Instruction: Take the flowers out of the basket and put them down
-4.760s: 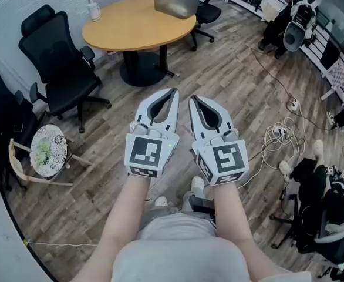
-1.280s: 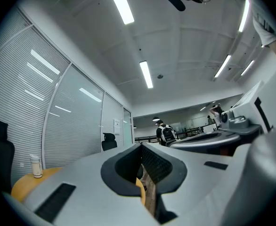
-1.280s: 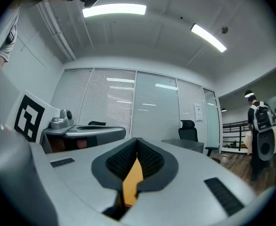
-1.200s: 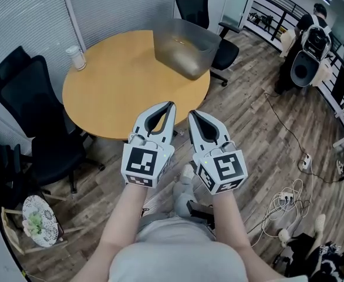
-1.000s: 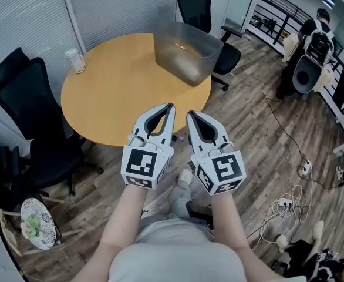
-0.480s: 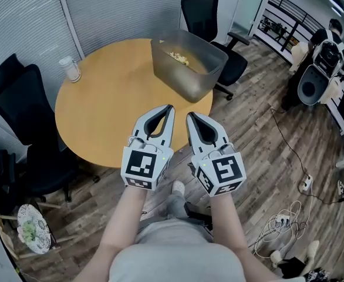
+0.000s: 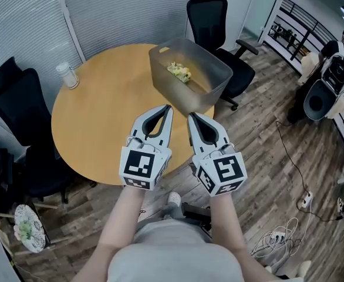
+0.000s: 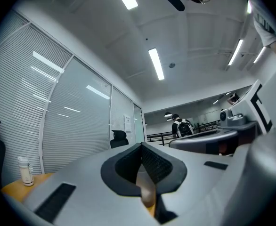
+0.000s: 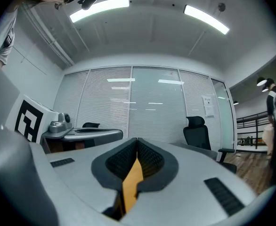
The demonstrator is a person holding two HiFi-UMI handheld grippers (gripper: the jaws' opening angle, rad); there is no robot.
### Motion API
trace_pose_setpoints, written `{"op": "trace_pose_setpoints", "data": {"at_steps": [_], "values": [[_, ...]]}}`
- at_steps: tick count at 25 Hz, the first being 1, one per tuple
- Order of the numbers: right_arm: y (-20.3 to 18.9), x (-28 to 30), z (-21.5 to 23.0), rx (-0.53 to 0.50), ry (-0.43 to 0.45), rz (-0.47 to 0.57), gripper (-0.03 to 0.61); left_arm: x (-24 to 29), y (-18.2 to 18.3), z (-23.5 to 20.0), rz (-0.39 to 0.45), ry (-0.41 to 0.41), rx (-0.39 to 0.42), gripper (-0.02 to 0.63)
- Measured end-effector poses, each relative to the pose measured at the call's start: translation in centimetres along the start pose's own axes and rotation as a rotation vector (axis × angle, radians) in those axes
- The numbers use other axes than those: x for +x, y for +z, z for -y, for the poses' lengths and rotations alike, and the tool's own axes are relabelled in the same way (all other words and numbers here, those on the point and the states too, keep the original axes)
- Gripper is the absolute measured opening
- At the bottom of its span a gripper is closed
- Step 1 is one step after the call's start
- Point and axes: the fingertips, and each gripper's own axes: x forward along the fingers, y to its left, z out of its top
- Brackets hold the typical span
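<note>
Diagonally across the table (image 7: 98, 119) sits the basket (image 7: 221, 70), flowers (image 7: 179, 71) inside.

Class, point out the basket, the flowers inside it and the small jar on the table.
basket (image 7: 169, 90): head view, near wall.
flowers (image 7: 180, 71): head view, yellow-green cluster.
small jar (image 7: 68, 76): head view, its body.

light: bright, even, ceiling strip lights (image 8: 156, 64) | edges: fisheye-bent, dark corners | head view: sharp
</note>
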Motion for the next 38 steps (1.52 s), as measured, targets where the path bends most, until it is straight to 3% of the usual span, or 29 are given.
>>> {"op": "trace_pose_setpoints", "data": {"at_steps": [9, 17, 38], "values": [[-0.2, 4.1, 6.3, 0.002, 0.038, -0.002, 0.025, 6.3, -0.9, -1.8, -0.007, 0.056, -0.008, 0.005], [-0.6, 8.2, 8.9, -0.001, 0.09, -0.019, 0.025, 9.4, -2.6, -4.2, -0.045, 0.082, -0.009, 0.005], [-4.0, 20.0, 15.2, -0.035, 0.106, -0.205, 0.026, 18.4, -4.3, -11.7, -0.055, 0.054, 0.003, 0.005]]}}
